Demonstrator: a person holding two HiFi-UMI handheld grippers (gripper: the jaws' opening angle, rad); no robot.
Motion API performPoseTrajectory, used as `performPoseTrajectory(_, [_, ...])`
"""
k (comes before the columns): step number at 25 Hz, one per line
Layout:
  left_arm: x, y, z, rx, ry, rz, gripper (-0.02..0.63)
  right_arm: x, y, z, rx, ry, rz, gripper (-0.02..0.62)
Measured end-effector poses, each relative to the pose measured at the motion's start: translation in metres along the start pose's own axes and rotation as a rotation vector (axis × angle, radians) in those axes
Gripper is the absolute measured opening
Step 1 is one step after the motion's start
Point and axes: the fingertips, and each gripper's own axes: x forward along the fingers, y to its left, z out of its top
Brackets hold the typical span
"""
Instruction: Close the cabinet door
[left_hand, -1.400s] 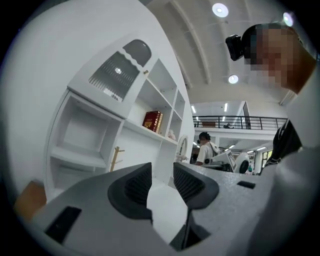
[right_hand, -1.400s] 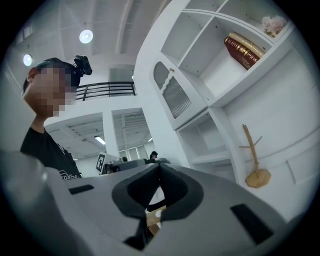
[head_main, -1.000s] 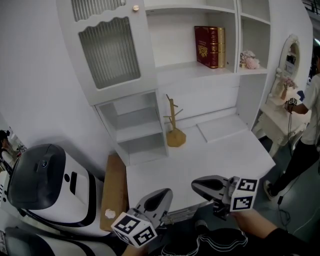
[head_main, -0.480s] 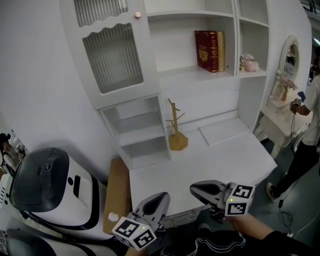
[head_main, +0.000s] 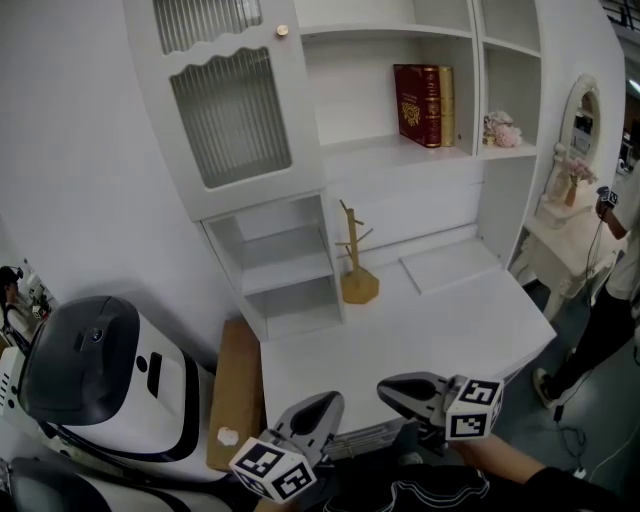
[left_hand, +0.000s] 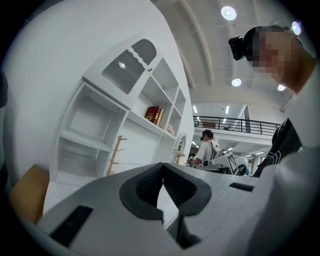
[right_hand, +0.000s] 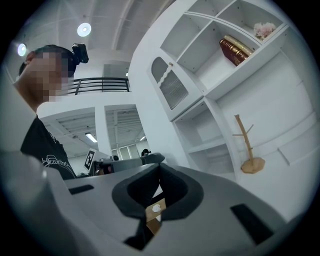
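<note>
The likeliest trouble is the long reach. Both claws hang low at the near edge of the worktop, so an arm swung up and across could clip the wooden stand. A hard shove could also slam the ribbed-glass door.

The left claw is pressed together on nothing, and the right claw likewise. The door sits high on the cabinet's left, knob at its upper right corner, well apart from both claws. Whether it already sits flush cannot be told.
</note>
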Motion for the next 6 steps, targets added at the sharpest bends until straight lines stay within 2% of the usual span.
performPoseTrajectory(6, [-0.0030,0.0040,-0.0023,-0.012,0.014,0.008,0.005,0.0030,0.0012,-0.0027,0.005,0.005,0.002,0.006])
